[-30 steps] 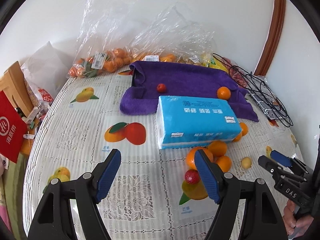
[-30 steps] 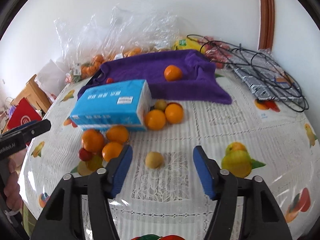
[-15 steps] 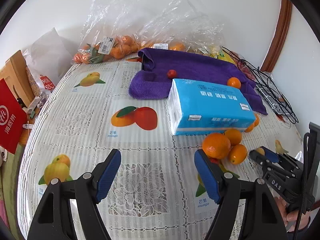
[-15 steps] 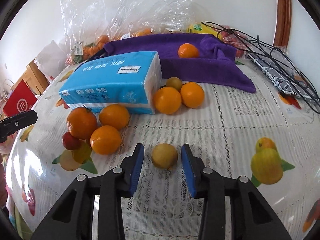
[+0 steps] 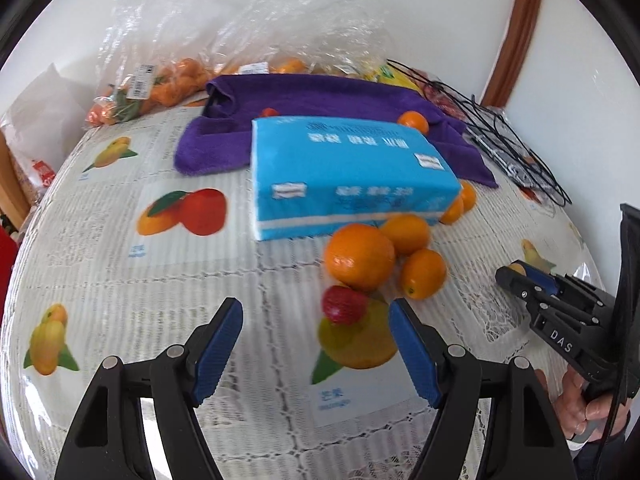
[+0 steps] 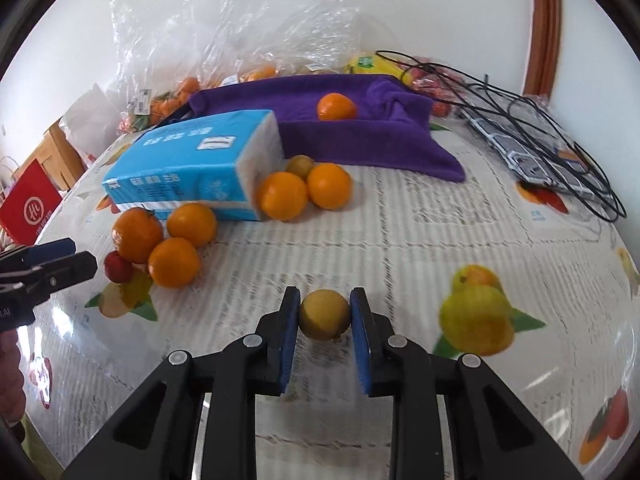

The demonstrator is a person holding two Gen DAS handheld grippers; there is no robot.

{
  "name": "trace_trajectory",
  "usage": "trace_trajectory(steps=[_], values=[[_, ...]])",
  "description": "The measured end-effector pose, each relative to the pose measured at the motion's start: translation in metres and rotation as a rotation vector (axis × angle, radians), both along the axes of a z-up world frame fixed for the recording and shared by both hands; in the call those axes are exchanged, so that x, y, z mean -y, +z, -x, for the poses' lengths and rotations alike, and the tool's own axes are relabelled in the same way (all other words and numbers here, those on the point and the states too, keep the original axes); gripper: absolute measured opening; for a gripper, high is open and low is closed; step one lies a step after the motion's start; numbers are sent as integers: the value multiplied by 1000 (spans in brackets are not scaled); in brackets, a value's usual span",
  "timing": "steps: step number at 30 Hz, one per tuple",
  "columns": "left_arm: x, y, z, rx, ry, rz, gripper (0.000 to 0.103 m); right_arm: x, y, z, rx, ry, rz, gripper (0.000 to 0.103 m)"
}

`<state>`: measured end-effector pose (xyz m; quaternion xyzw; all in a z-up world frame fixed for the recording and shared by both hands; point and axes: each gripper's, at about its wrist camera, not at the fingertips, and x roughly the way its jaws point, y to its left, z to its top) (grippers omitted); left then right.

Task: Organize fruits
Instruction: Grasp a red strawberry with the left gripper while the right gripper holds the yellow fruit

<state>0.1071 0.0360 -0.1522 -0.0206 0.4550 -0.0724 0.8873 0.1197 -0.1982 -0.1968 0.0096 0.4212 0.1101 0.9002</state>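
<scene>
My right gripper (image 6: 325,314) is shut on a small yellow-brown fruit (image 6: 324,314) low over the tablecloth; the same gripper (image 5: 516,272) shows at the right of the left wrist view. My left gripper (image 5: 316,336) stands open, its pads either side of a small red fruit (image 5: 344,304) without touching it. Just beyond lie three oranges (image 5: 360,256), seen also as a cluster of oranges (image 6: 160,236) with the red fruit (image 6: 118,266) in the right wrist view. Two more oranges (image 6: 304,194) sit by the blue tissue pack (image 6: 192,164). One orange (image 6: 336,106) rests on the purple towel (image 6: 352,136).
Clear plastic bags of oranges (image 5: 168,84) line the wall behind the towel. Black cables and a packet (image 6: 540,144) lie at the right rear. A red paper bag (image 6: 28,208) stands off the table's left edge. A hand (image 5: 588,412) holds the right gripper.
The right gripper's jaws closed onto the yellow-brown fruit. The left gripper sank and came nearer to the red fruit and the oranges, its jaws unchanged.
</scene>
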Motion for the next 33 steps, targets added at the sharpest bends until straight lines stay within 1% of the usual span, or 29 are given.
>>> trace_trajectory(steps=[2,4,7,8,9,10,11,12,13,18,24,29,33], values=[[6,-5,-2,-9,-13,-9,67,5,-1,4,0,-8,-6,25],[12,-9,-3,-17,-22,-18,64,8,-1,7,3,-10,-20,25],[17,-13,-5,-17,-32,-36,55,9,-1,7,0,-9,-23,25],[18,-15,-6,-19,-36,-38,50,9,-1,6,0,-9,-24,26],[19,-17,-6,-20,-41,-41,47,9,-1,6,-1,-8,-25,26],[20,-18,-6,-9,-41,-53,43,9,-1,6,-2,-6,-26,26],[20,-18,-6,2,-43,-64,33,8,-1,5,-3,-4,-26,26],[21,-18,-6,7,-48,-76,28,8,-1,5,-3,-3,-24,26],[21,-18,-5,11,-53,-82,26,7,-1,5,-2,-3,-23,26],[11,-15,-4,7,-50,-73,26,-1,0,0,-3,14,-16,26],[-9,-16,-5,4,4,-88,26,-20,0,-9,-4,48,-18,26],[-15,-18,-5,34,20,-96,26,-26,-1,-10,-10,61,-10,26],[-15,-20,-5,55,23,-97,26,-24,-2,-11,-13,46,-17,26]])
